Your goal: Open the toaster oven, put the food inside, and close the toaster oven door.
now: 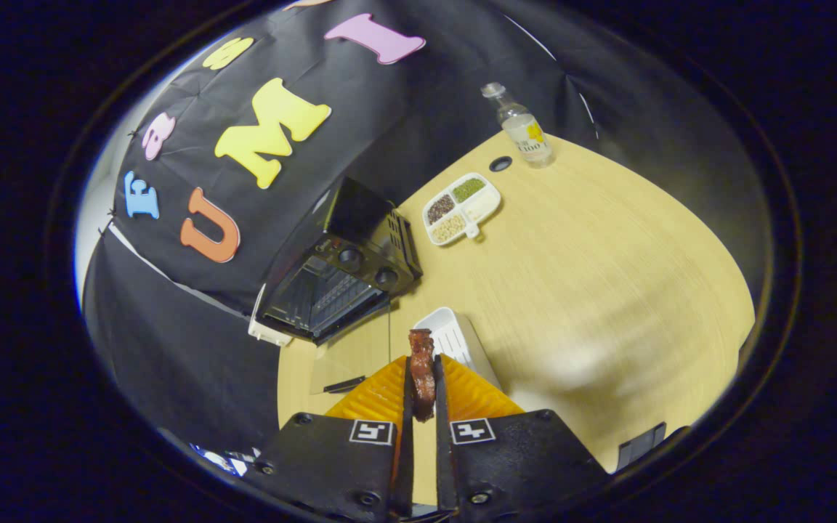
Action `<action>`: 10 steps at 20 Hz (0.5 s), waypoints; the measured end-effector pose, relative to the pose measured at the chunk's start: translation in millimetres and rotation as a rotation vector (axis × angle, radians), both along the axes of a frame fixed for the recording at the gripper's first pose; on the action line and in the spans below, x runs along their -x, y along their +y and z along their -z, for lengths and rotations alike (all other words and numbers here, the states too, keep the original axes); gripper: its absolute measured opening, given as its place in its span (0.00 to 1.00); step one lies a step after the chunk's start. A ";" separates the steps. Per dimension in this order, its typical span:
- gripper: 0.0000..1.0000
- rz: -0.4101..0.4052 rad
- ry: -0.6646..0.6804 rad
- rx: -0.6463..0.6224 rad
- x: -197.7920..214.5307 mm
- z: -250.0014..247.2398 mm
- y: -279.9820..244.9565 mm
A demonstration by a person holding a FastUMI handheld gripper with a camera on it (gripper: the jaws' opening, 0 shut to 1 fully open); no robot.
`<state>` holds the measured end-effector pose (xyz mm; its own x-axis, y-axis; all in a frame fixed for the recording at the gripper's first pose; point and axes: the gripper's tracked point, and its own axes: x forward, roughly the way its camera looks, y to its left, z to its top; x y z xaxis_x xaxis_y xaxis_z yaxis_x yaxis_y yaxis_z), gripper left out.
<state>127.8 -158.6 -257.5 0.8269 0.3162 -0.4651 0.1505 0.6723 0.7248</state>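
Observation:
My gripper (pixel 422 378) is shut on a dark reddish-brown piece of food (pixel 421 370), which stands up between the two fingers and pokes out past their tips. I am raised above the wooden table (pixel 593 276). Beyond the fingers, to the left, sits the black toaster oven (pixel 346 269) against the booth wall. Its glass door (pixel 349 356) hangs open, lying flat toward me, and the wire rack inside shows. A white tray (pixel 451 334) lies just ahead of the fingertips, to the right of the open door.
A white divided dish (pixel 462 207) holding grains and beans sits beyond the oven. A clear bottle (pixel 524 131) stands at the table's far edge, with a small dark hole (pixel 500 163) next to it.

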 end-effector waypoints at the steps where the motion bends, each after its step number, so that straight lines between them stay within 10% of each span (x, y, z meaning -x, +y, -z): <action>1: 0.16 0.007 -0.017 -0.027 -6.9 -7.6 12.8; 10: 0.15 0.127 -0.097 -0.321 -94.9 -16.0 149.1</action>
